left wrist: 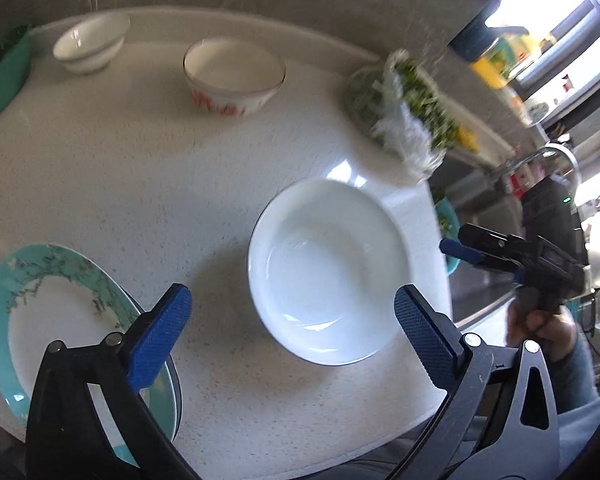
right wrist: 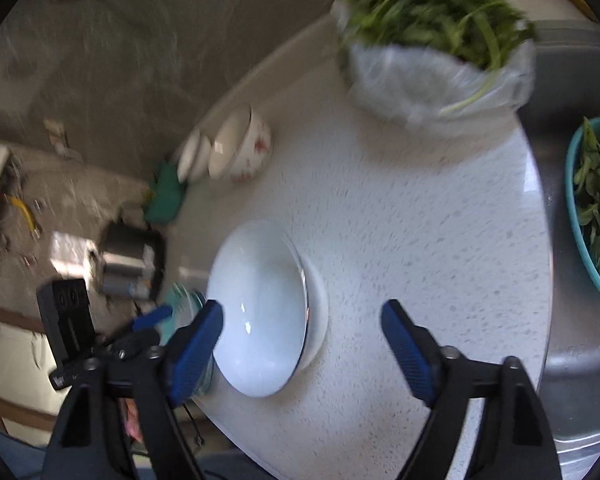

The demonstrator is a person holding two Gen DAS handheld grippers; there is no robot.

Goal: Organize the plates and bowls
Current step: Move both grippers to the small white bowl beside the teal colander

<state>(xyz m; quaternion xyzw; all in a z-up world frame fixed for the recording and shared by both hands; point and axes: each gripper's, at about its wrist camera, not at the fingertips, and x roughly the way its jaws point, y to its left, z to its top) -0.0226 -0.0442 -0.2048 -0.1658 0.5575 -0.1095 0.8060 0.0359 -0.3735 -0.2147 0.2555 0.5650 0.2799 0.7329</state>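
A: Surface?
B: White speckled counter (left wrist: pixel 120 168), grey wall behind, steel sink (right wrist: pixel 572 320) at its right end.
A: Dishes?
B: White bowl (left wrist: pixel 328 272) near the front edge, teal-rimmed plate (left wrist: pixel 60 320) left of it, 2 bowls by the wall.
A: Fingers?
B: Left gripper (left wrist: pixel 292 328) and right gripper (right wrist: pixel 302 344) both spread wide, holding nothing.

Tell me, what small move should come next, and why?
Probably ease the left claw forward and down to the white bowl's near rim. It is open, empty and already straddles that bowl, which sits alone on the counter, apart from the teal plate. The right claw is open too.
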